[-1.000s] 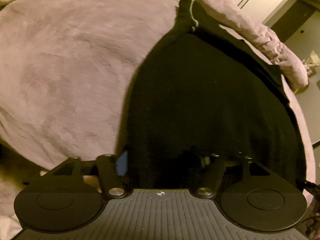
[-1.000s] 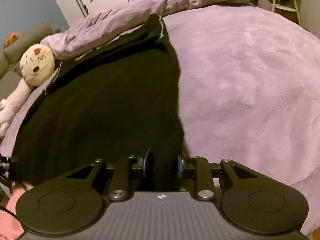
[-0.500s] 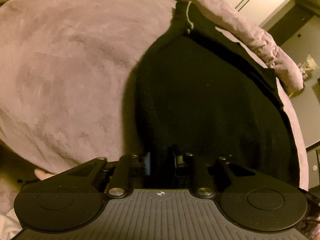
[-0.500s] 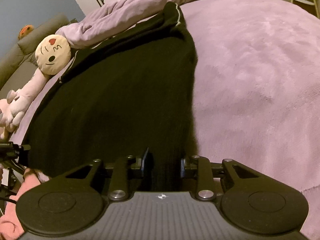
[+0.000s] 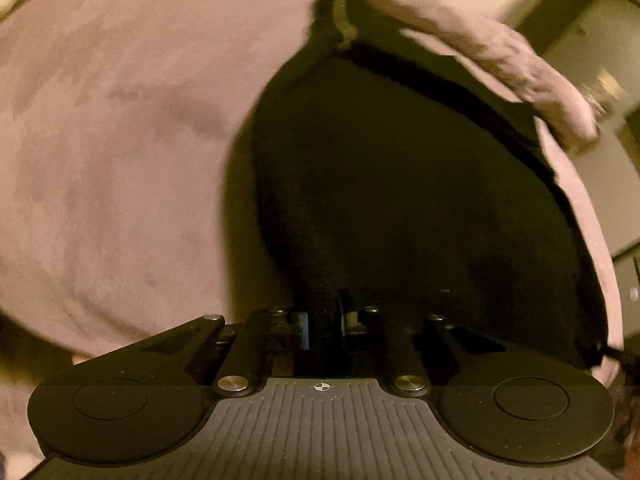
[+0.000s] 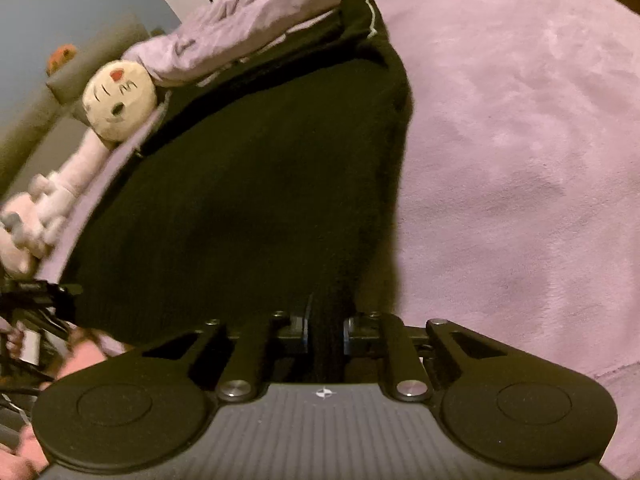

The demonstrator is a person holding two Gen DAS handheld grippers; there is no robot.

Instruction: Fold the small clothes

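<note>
A black garment (image 5: 400, 180) lies spread on a mauve plush bed cover (image 5: 120, 140), its far end bearing a pale stripe (image 5: 340, 16). My left gripper (image 5: 323, 320) is at the garment's near edge, by its left corner. Its jaws are closing, and black cloth is pinched between the pads. In the right wrist view the same garment (image 6: 260, 200) runs away from me across the cover (image 6: 520, 140). My right gripper (image 6: 326, 320) is at the near edge, by the right corner. Its jaws are closing too, with a fold of cloth pressed between them.
A rolled mauve duvet (image 6: 260, 28) lies along the garment's far side, also seen in the left wrist view (image 5: 500, 52). A cream-headed plush toy (image 6: 118, 106) rests at the bed's left edge. Cupboard doors and floor lie beyond the bed.
The left jaws went from wide open to pinching the garment's near edge. The right jaws tightened on the cloth. The right view tipped further down and the near hem has lifted slightly.
</note>
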